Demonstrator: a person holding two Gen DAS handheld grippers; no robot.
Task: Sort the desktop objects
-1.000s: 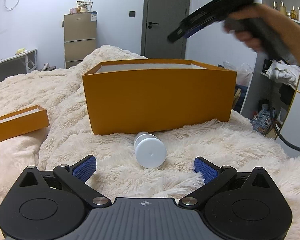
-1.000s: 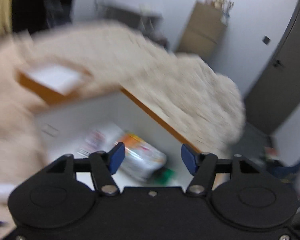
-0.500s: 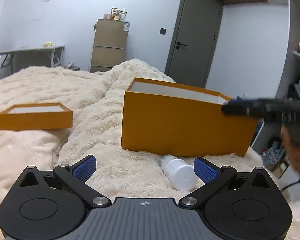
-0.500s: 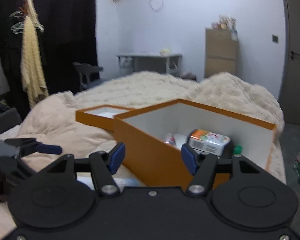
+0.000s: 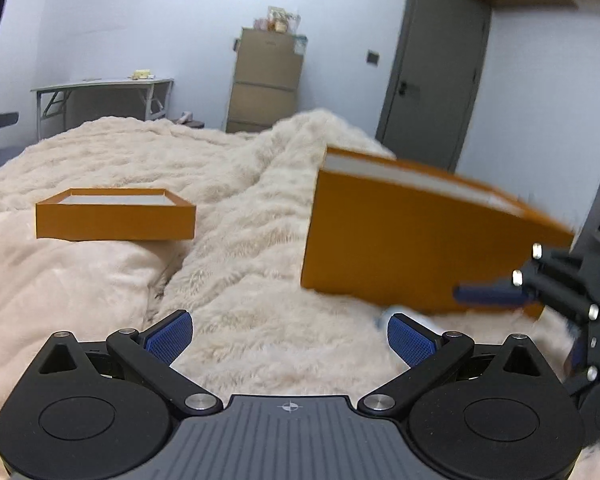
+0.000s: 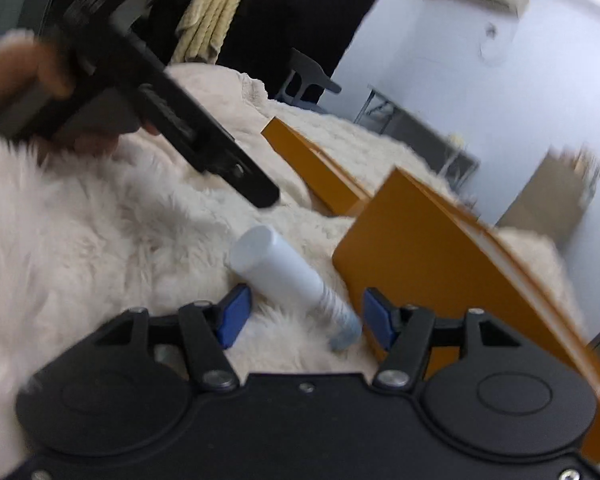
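While the white plastic bottle [image 6: 278, 266] lies on its side on the fluffy cream blanket [image 6: 80, 248], in the lower middle of my right wrist view, I have my right gripper [image 6: 306, 318] parted around its capped end with neither blue pad touching it. The big orange box [image 6: 440, 264] stands just beside the bottle, to the right of the frame, and that worries me most: my right-hand finger sits almost against its wall, so closing could snag the cardboard or shove the box instead of catching the bottle. I would also be pinching the narrow neck, far from the heavy end, so I expect the bottle to swing or slip from the pads when lifted. Being round, it may roll on the soft pile if one pad arrives first. My left gripper [image 5: 290, 334] is spread wide and empty in the lower part of its view; seen from the right wrist it reaches in from the upper left, near the bottle, and the two tools could knock together. The shallow orange lid [image 5: 114, 220] rests well apart at middle left.
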